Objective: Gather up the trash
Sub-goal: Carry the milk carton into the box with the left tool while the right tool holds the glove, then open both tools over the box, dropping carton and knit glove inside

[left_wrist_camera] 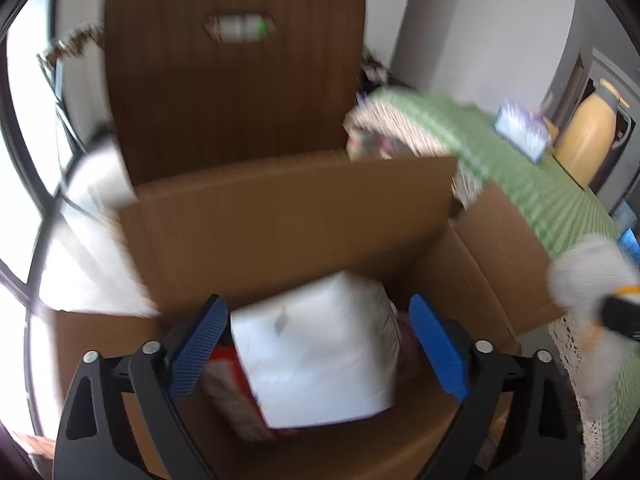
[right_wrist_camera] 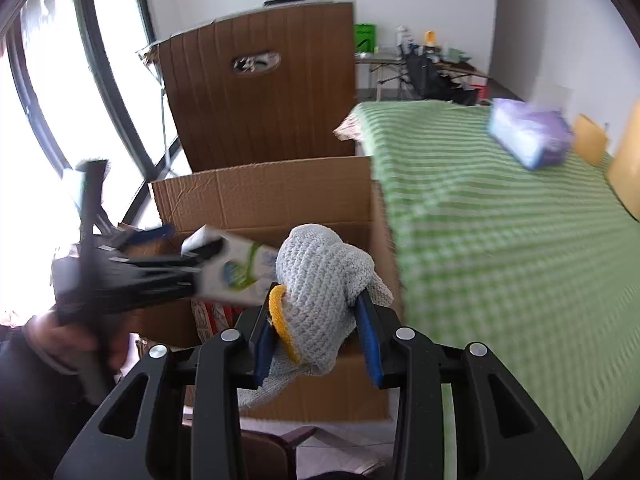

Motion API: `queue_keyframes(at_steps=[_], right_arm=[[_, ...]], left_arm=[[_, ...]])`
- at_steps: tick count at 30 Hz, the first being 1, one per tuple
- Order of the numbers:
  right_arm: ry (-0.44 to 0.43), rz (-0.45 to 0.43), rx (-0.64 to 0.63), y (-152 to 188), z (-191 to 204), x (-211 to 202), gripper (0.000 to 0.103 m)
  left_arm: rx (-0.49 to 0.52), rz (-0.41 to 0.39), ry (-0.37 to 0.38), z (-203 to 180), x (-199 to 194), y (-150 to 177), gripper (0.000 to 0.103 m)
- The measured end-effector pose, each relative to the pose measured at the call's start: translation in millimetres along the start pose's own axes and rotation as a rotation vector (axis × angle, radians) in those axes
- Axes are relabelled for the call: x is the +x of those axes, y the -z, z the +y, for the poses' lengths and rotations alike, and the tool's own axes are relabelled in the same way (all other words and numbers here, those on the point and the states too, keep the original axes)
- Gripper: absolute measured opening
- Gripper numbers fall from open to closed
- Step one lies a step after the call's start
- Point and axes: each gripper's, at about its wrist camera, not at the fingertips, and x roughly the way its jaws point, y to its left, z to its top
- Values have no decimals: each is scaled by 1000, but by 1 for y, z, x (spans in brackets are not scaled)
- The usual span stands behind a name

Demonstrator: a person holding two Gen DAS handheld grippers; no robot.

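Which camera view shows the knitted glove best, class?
The right wrist view: the knitted glove fills the centre, clamped between the right gripper's blue fingers. The left wrist view shows only a blurred pale lump at its right edge.

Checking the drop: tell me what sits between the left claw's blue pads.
A white carton sits between the left claw pads, over the cardboard box; left wrist view.

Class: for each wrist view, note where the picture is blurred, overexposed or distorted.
Left wrist view: motion blur smears the white carton and cardboard box; the window at left is blown out.
Right wrist view: the knitted glove is sharp, the left gripper and tissue box streak; fisheye bends the window frame.
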Motion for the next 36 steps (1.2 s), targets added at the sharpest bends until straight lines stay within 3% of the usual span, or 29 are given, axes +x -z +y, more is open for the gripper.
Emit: queue_keyframes(at_steps=[3, 6, 11, 20, 26, 32, 36], right_arm=[[17, 42, -49, -13, 10, 36, 40], [47, 88, -60, -23, 12, 64, 52], [58, 71, -49, -35, 6, 67, 63], [59, 28, -12, -28, -6, 28, 66], [67, -4, 4, -16, -4, -2, 68], [80, -115, 81, 0, -22, -61, 68], [144, -207, 147, 25, -51, -117, 72]], left_arm=[[-42, -73, -31, 17, -31, -13, 92], [-67, -121, -53, 31, -58, -20, 92], [-64, -159, -100, 39, -91, -16, 92], [-39, -161, -114, 30, -113, -2, 92], [-33, -202, -141, 16, -144, 9, 96], [17, -245, -124, -15, -177, 17, 96], [69, -281, -82, -53, -194, 19, 96]])
